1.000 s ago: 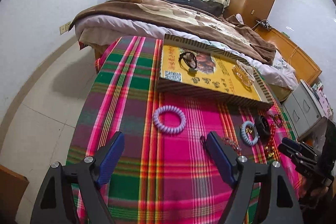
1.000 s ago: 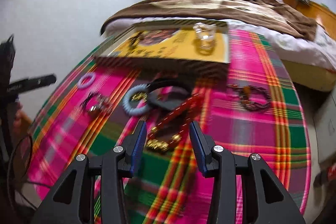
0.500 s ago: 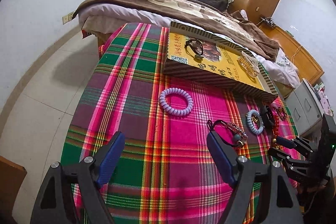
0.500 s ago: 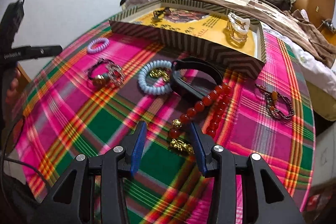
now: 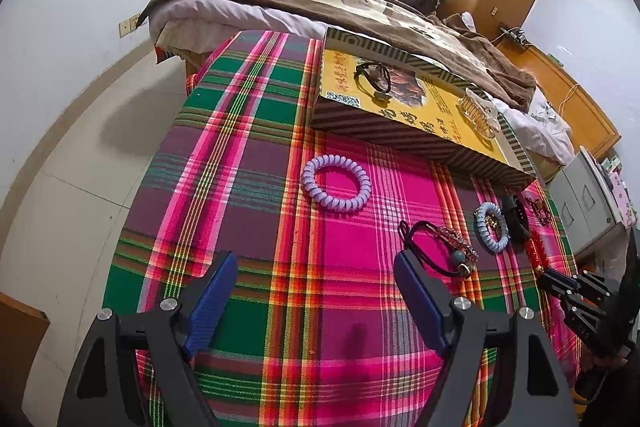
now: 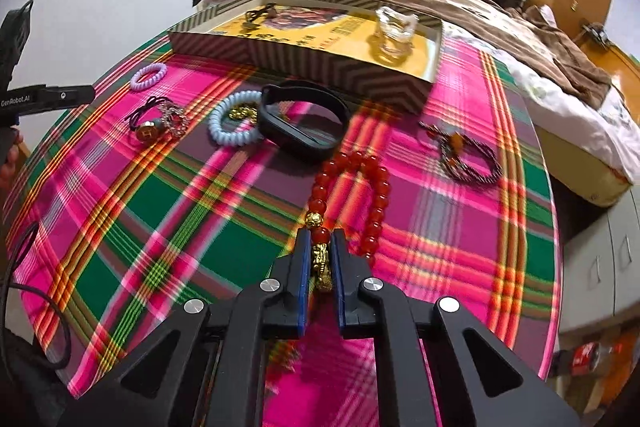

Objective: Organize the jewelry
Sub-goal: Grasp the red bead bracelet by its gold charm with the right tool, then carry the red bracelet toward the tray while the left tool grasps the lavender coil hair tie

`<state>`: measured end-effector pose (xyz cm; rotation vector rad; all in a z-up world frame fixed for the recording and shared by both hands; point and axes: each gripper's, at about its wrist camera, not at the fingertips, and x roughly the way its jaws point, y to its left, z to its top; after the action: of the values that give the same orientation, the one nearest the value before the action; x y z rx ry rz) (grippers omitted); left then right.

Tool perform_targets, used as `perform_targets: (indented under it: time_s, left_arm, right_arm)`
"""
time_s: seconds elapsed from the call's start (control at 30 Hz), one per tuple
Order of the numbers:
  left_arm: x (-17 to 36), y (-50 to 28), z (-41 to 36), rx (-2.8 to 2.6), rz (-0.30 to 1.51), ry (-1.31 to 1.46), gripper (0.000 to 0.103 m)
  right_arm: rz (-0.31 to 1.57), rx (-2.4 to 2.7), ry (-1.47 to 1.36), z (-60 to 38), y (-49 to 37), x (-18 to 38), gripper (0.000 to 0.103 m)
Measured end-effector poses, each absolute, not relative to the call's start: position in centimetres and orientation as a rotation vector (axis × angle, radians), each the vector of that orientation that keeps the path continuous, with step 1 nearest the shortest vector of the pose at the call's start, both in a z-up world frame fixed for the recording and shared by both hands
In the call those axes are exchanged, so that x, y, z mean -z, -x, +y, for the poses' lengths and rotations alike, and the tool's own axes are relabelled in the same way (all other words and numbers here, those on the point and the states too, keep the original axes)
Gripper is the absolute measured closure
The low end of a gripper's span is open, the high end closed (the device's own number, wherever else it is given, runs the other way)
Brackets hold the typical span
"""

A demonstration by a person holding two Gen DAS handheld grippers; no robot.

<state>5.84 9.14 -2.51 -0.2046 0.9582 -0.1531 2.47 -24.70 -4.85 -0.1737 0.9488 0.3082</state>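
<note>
Since the earlier frame the right gripper [image 6: 320,259] has dropped onto the red bead bracelet [image 6: 376,183] and its jaws have just been closing; they now pinch the gold charm end, the red loop trailing forward on the plaid tablecloth [image 6: 160,211], just short of the black band [image 6: 304,123]. The left gripper [image 5: 316,287] hangs wide apart over the cloth, gripping nothing, with the lilac coil hair tie [image 5: 336,183] ahead of it and the yellow box [image 5: 400,107] beyond
</note>
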Motion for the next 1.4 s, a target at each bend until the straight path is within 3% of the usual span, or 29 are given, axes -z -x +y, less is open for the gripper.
perform_targets:
  time_s: [0.43, 1.0, 1.27, 1.4]
  left_arm:
    - [3.3, -6.7, 8.6, 0.140, 0.985, 0.184, 0.023]
    - [3.9, -13.6, 7.5, -0.015, 1.005, 0.065, 0.023]
    - [4.8, -14.4, 6.6, -0.005, 1.008, -0.013, 0.036]
    - [4.6, -14.6, 5.9, 0.026, 1.003, -0.032, 0.063]
  right_arm:
    - [0.864, -0.383, -0.244, -29.4, -1.1, 3.1, 0.094]
    - [0.730, -0.379, -0.301, -30.8, -0.9, 0.2, 0.094]
    - [0.717, -0.385, -0.298, -30.9, -1.0, -0.1, 0.094]
    - [0.715, -0.386, -0.296, -30.8, -1.2, -0.1, 0.094]
